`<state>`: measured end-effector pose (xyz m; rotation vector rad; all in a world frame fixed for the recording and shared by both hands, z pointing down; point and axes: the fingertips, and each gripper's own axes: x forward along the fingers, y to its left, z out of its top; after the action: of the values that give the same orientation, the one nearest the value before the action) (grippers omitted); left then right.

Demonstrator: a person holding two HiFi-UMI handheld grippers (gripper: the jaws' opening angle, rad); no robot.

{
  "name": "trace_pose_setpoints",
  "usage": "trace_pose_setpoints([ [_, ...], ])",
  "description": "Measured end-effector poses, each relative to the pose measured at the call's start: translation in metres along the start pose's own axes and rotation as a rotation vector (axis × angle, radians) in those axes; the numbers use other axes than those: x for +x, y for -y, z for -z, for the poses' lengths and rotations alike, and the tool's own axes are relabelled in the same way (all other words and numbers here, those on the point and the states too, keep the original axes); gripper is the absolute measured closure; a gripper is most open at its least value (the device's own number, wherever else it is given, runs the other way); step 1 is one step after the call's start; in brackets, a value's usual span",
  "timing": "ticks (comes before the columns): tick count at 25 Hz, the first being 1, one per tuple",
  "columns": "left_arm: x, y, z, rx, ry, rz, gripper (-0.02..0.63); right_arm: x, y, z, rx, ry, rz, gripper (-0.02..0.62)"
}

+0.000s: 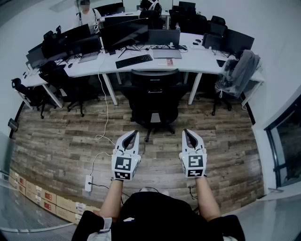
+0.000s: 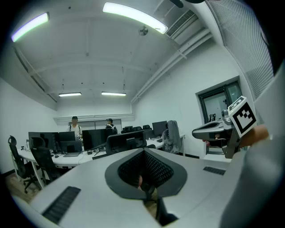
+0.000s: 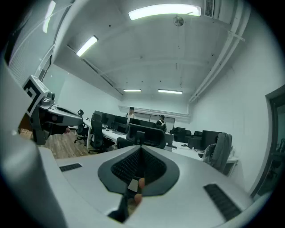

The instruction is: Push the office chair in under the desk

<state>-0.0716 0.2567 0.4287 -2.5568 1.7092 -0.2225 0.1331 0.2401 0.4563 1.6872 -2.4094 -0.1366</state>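
Observation:
The black office chair (image 1: 154, 94) stands in front of the white curved desk (image 1: 197, 60), its back toward me and its wheeled base out on the wood floor. My left gripper (image 1: 134, 133) and right gripper (image 1: 187, 132) are held side by side, level, a short way in front of the chair's base and apart from it. Both are shut with nothing between the jaws. The chair's backrest (image 2: 126, 141) shows beyond the closed jaws in the left gripper view, and the same backrest (image 3: 145, 136) shows in the right gripper view.
A chair draped with a grey jacket (image 1: 236, 71) stands at the right, and more black chairs (image 1: 66, 82) at the left. Monitors and a keyboard (image 1: 134, 60) sit on the desk. A cable and power strip (image 1: 88, 182) lie on the floor, with cardboard boxes (image 1: 40, 194) lower left. People (image 1: 86, 14) stand far back.

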Motion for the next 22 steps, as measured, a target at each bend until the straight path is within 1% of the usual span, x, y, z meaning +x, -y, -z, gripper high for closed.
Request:
trace_pose_setpoints([
  [9,0.006,0.006,0.006,0.008,-0.024,-0.013,0.591,0.0,0.006,0.004,-0.001,-0.009,-0.014,0.572],
  [15,0.009,0.014,0.005,0.001,-0.025,-0.013,0.591,-0.002,0.012,0.011,0.042,-0.01,-0.032,0.572],
  [22,0.008,0.037,0.006,0.014,-0.024,-0.025,0.591,-0.013,0.024,0.02,0.029,-0.003,-0.056,0.572],
])
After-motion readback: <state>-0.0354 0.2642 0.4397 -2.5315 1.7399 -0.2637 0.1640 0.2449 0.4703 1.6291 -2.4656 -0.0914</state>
